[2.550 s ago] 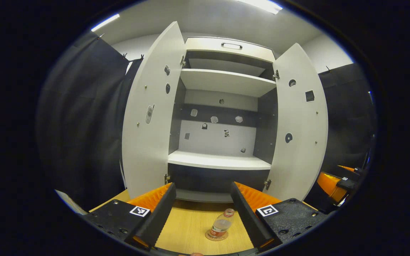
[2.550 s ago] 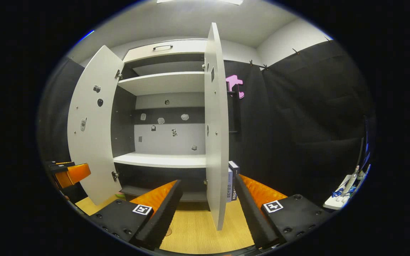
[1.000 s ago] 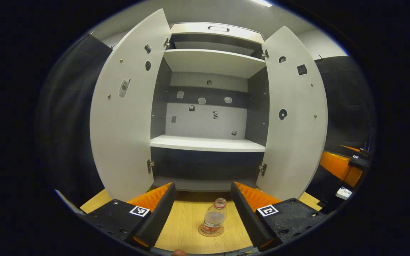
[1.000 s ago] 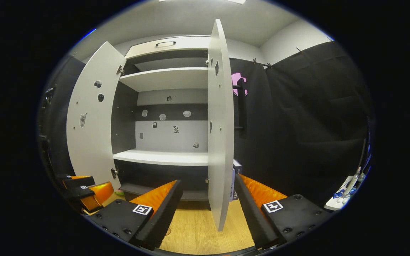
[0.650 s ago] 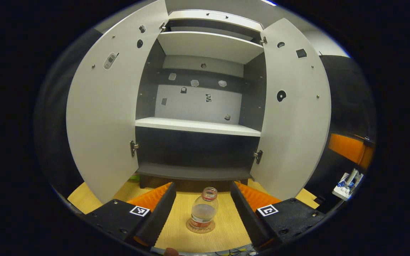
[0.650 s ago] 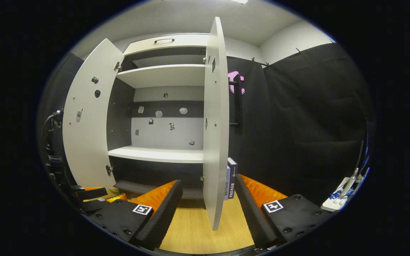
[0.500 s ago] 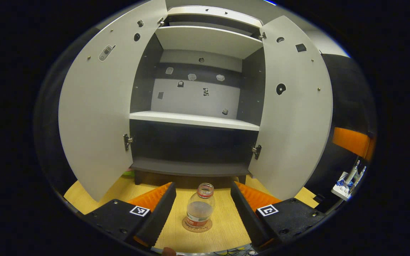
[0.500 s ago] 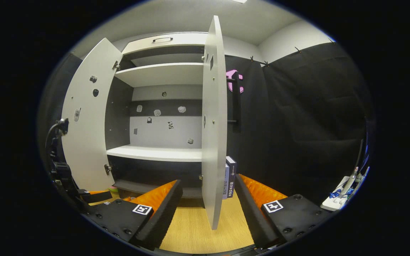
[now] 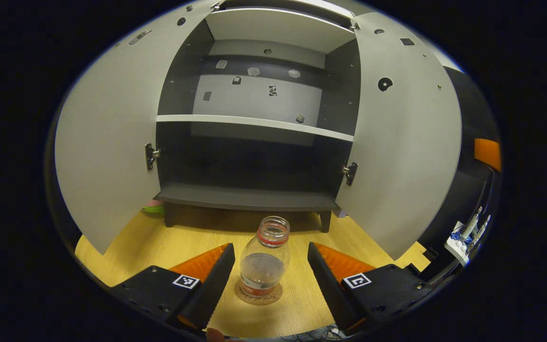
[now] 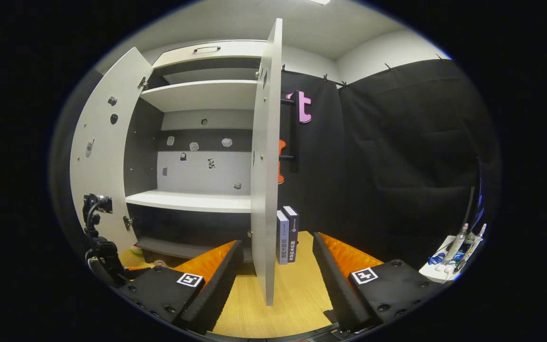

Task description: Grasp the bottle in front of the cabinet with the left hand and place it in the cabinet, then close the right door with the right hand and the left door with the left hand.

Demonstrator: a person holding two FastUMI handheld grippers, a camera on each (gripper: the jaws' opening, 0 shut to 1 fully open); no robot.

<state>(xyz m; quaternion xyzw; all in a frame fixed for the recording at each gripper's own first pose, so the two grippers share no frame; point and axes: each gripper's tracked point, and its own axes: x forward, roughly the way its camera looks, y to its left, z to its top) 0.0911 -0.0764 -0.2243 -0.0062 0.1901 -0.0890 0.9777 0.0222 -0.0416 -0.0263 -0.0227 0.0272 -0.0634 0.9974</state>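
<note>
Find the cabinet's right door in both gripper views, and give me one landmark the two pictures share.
Left gripper view: the right door stands at the right, swung open, inner face towards the camera.
Right gripper view: the right door stands near the middle, almost edge-on.
Shared landmark: the white shelf inside the cabinet, left of the door in both.

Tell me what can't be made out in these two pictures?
- Bottle, left gripper view: its base is hidden behind the left claw's fingers.
- Stickers on the cabinet's back wall: too small to identify.
- Two boxes, right gripper view: partly behind the right door; print too small.
- Green thing: mostly behind the left door.
</note>
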